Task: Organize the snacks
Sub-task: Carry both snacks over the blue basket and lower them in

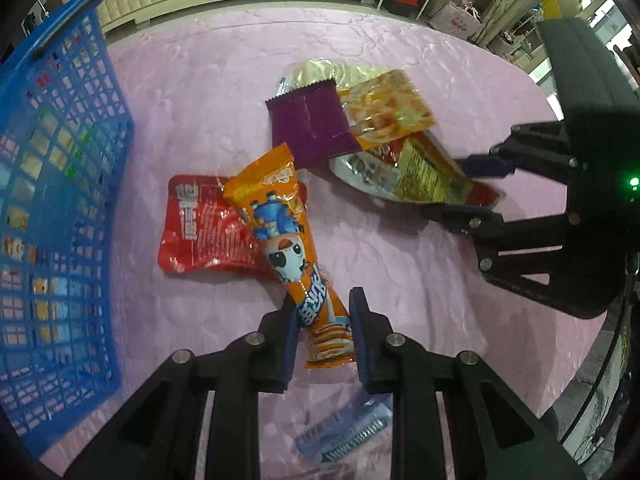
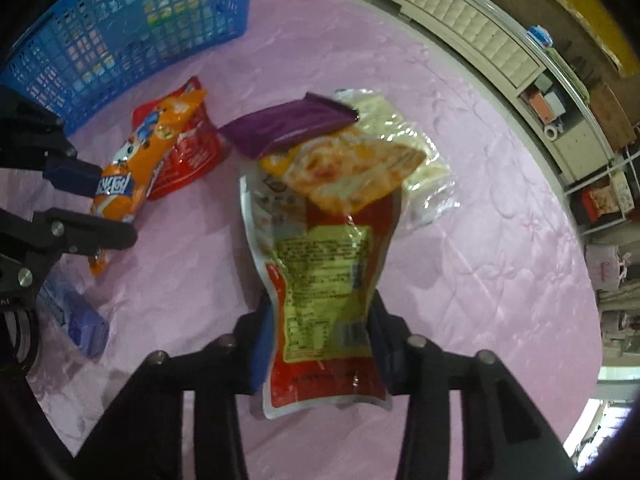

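Pink quilted cloth (image 1: 208, 92) underneath — cream tufted cabinet (image 2: 452, 28), cluttered shelves (image 2: 560, 104) beyond

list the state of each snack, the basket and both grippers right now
left gripper: shut on the orange packet
orange packet: gripped, lying across the red packet
red packet: flat on the cloth
right gripper: shut on the red and yellow pouch
red and yellow pouch: gripped, under other snacks
purple packet: atop the pile
blue basket: holding snacks

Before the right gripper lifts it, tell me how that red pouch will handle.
Likely floppy: the red pouch buckles between the right gripper pads. Probably slippery, since its film is glossy. The orange packet and purple packet resting on it may slide off.
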Tool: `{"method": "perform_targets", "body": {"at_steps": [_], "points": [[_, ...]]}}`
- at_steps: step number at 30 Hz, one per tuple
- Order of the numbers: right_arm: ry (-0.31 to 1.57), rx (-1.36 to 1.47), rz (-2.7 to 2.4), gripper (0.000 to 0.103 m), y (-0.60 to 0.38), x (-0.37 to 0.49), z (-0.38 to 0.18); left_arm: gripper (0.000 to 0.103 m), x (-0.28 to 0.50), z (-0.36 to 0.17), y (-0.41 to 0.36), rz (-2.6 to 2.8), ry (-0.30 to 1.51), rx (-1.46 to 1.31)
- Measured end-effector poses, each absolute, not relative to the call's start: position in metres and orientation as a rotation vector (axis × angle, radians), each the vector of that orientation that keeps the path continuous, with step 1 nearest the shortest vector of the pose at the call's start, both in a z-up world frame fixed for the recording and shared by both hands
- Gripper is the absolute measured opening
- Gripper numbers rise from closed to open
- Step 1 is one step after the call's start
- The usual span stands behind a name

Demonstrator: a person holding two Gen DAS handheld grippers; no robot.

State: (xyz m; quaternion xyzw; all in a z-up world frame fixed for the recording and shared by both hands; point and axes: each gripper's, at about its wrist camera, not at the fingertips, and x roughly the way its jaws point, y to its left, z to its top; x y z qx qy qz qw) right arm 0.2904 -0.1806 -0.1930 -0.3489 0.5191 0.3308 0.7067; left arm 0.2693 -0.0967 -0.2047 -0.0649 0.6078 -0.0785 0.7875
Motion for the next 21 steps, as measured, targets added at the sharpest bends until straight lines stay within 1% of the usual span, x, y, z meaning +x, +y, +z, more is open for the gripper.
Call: {"method": "perform_targets", "body": {"at_steps": [6,11,15,21], "points": [[1.217,-0.767,0.69,0.039,-0.187,0.272,-0.19,0.022,0.238,-0.179,-0.099,-0.187,1.284,-0.131],[1.233,-0.791,0.662,0.039,-0.193,0.24,-0.18,0.022,0.213,-0.159,-0.098,-0.197,1.262,-0.139],[1.229,-0.764,0.642,0.039,-0.197,0.225,-0.16,0.022,0.186,-0.142,-0.097,-0.211,1.237,-0.134],[1.193,-0.738,0.606,0.039,-0.194,0.203,-0.122,0.022,0.169,-0.11,-0.096,-0.233,1.186,-0.123]]}}
